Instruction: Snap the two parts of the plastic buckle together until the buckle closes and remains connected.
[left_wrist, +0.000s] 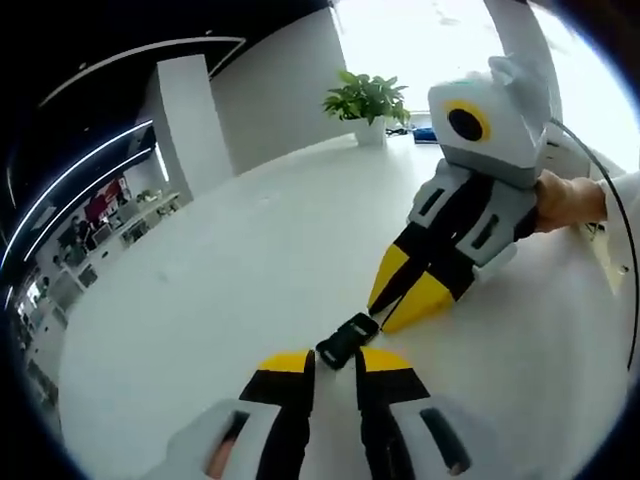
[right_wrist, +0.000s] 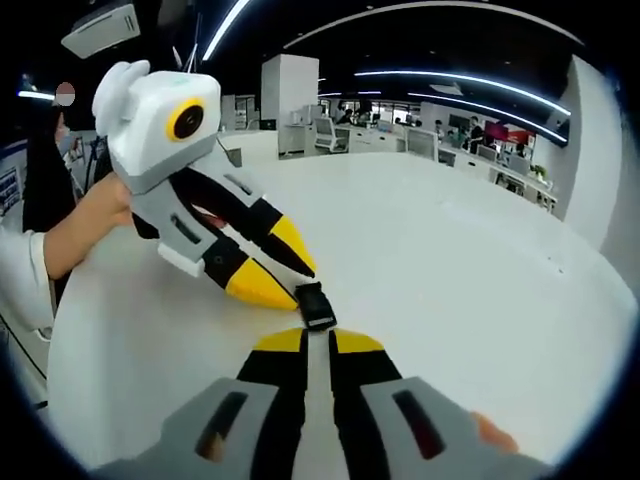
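A small black plastic buckle (left_wrist: 347, 340) lies low over the white table (left_wrist: 220, 290), its two parts end to end as one short piece. My left gripper (left_wrist: 335, 358) is shut on its near end between the yellow-tipped jaws. From the right, my right gripper (left_wrist: 378, 315) meets the far end with its tips together. In the right gripper view the buckle (right_wrist: 315, 305) sits just ahead of my right gripper (right_wrist: 318, 338), and the left gripper (right_wrist: 298, 282) pinches its other end from the left. Whether the latch is fully seated is too small to tell.
A potted plant (left_wrist: 367, 100) stands at the table's far edge, beside a white pillar (left_wrist: 190, 120). A person's hand (right_wrist: 90, 215) holds the left gripper, and a cable (left_wrist: 620, 260) runs by the right one. Office desks (right_wrist: 420, 140) lie beyond the table (right_wrist: 450, 260).
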